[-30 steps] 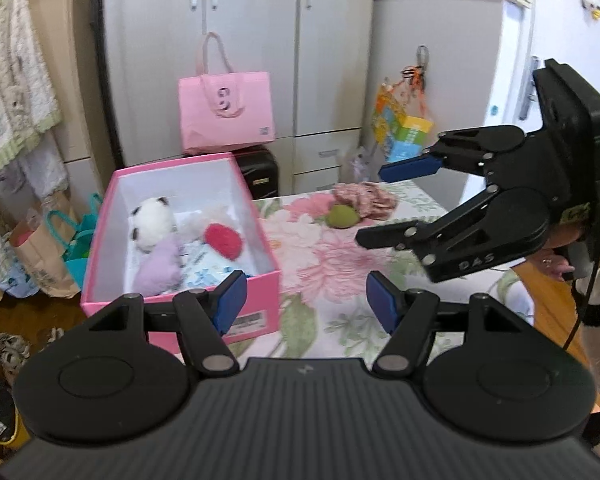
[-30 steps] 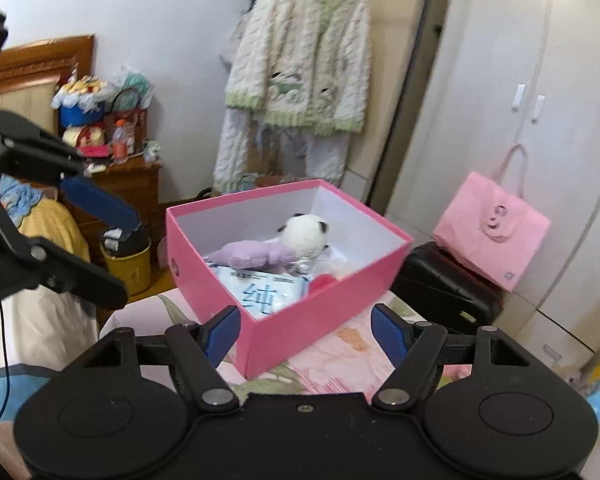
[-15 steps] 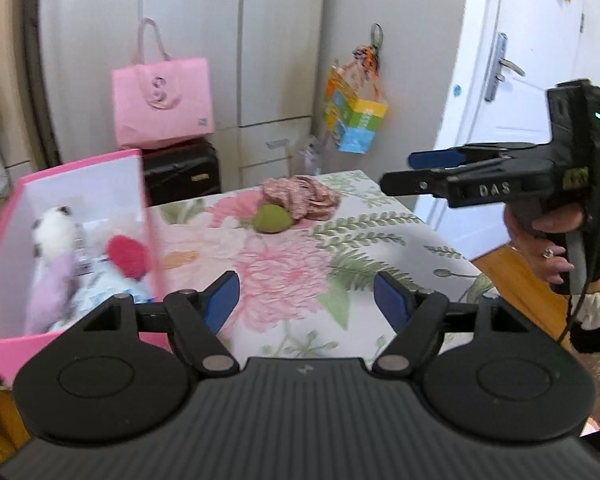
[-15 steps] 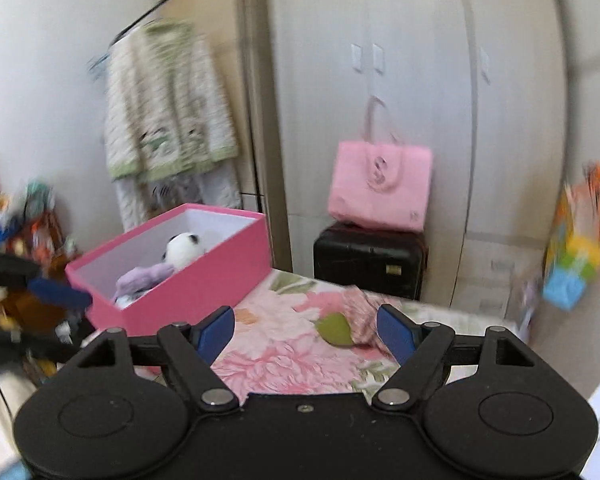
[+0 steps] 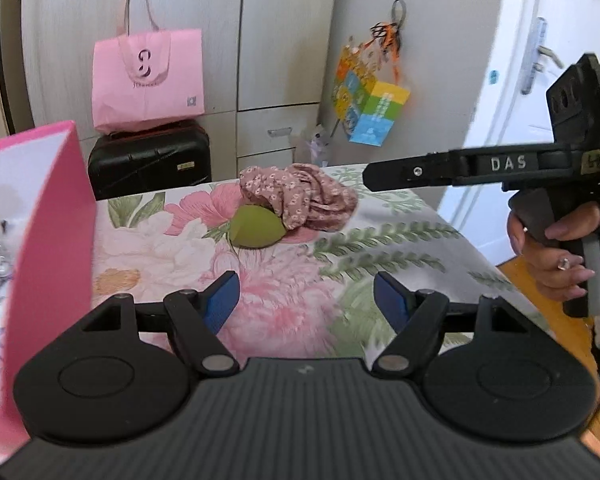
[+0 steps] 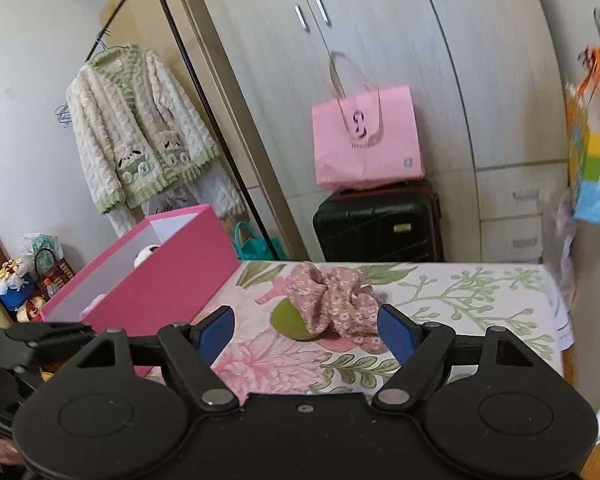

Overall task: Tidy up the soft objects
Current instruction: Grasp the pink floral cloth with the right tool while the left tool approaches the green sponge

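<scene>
A green soft ball (image 5: 256, 227) lies on the flowered tablecloth (image 5: 384, 248), touching a crumpled pink floral cloth (image 5: 302, 198) behind it. My left gripper (image 5: 306, 306) hangs open and empty short of the ball. My right gripper (image 5: 370, 178), held by a hand (image 5: 556, 256), comes in from the right, seen edge-on just right of the cloth. In the right wrist view the right gripper (image 6: 306, 330) stands open, with the ball (image 6: 290, 320) and cloth (image 6: 332, 300) just beyond its pads. The pink box (image 5: 48, 240) stands at the left with a white plush (image 6: 146, 254) inside.
Behind the table a pink paper bag (image 5: 148, 80) sits on a black suitcase (image 5: 148, 160) against the wardrobe. A colourful bag (image 5: 370, 108) hangs on the right. A knitted cardigan (image 6: 140, 128) hangs on a rack at the left. The left gripper's body (image 6: 32, 340) shows beside the box (image 6: 160, 280).
Both grippers have swung right and down, away from the pink box toward the green ball and floral cloth. The right gripper has rolled and now shows edge-on. Both pairs of jaws stand slightly wider.
</scene>
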